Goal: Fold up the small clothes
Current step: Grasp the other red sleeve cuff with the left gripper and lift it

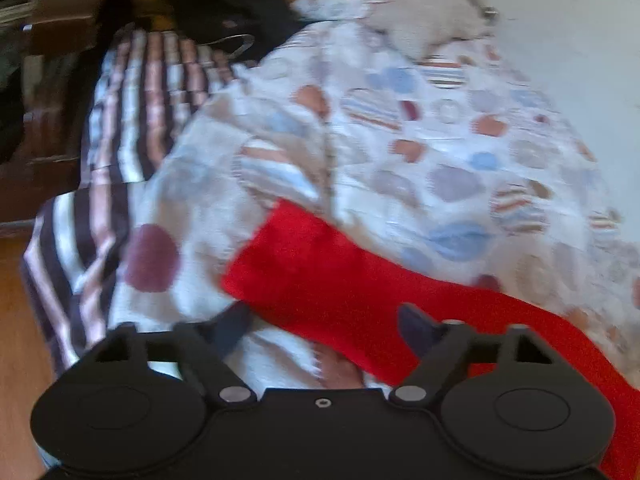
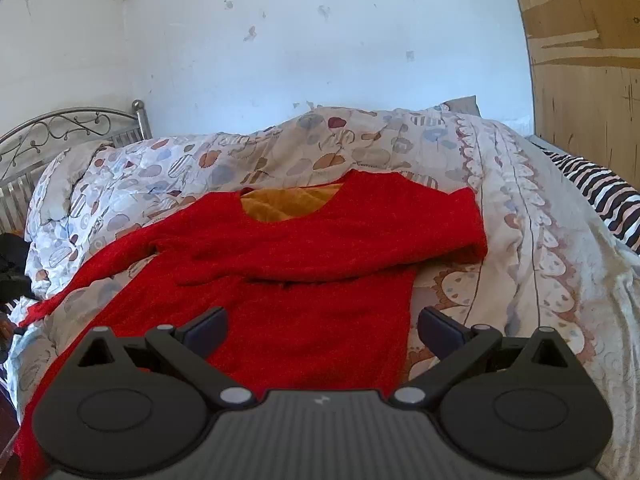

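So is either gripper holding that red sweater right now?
No. Both the left gripper and right gripper are open over the sweater, holding nothing.

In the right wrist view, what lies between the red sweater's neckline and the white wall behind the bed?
The patterned duvet, bunched into a ridge, fills the stretch from the red sweater to the white wall; the right wrist view shows it.

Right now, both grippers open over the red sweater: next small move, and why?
Probably close the left gripper on the sleeve and fold it across the body. On the red sweater one sleeve already lies folded over the chest; the other still trails out on the bedspread. The right gripper holds nothing.
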`<state>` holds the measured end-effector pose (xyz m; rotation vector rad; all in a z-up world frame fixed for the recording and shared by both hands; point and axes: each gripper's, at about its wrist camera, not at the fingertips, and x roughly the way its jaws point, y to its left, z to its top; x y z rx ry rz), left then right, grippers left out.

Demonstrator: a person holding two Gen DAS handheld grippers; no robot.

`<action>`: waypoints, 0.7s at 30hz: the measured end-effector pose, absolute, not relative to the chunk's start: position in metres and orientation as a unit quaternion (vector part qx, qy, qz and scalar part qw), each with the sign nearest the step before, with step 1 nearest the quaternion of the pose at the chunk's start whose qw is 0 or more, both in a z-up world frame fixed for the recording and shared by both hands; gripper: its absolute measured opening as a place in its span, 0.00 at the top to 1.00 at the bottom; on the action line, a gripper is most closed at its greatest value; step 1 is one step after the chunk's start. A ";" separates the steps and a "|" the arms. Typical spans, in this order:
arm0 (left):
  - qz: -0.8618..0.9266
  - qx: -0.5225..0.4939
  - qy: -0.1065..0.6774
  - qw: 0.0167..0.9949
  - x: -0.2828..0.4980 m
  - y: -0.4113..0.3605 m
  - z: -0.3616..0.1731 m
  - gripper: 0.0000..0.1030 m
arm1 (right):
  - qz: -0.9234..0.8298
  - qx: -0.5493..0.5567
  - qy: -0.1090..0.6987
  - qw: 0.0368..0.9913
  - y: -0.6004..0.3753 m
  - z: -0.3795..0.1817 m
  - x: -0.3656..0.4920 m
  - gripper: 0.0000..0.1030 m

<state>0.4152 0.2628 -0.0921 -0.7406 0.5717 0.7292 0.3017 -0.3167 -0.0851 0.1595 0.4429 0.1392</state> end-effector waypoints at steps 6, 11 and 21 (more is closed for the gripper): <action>0.378 -0.329 0.254 0.827 0.417 0.270 -0.090 0.82 | 0.071 0.080 0.218 0.970 -0.312 -0.087 0.301 0.00; 0.366 -0.284 0.225 0.857 0.420 0.258 -0.071 0.89 | 0.072 0.087 0.213 0.971 -0.312 -0.087 0.298 0.00; 0.223 -0.160 0.110 0.955 0.441 0.166 0.040 0.89 | 0.072 0.110 0.201 0.971 -0.318 -0.087 0.294 0.00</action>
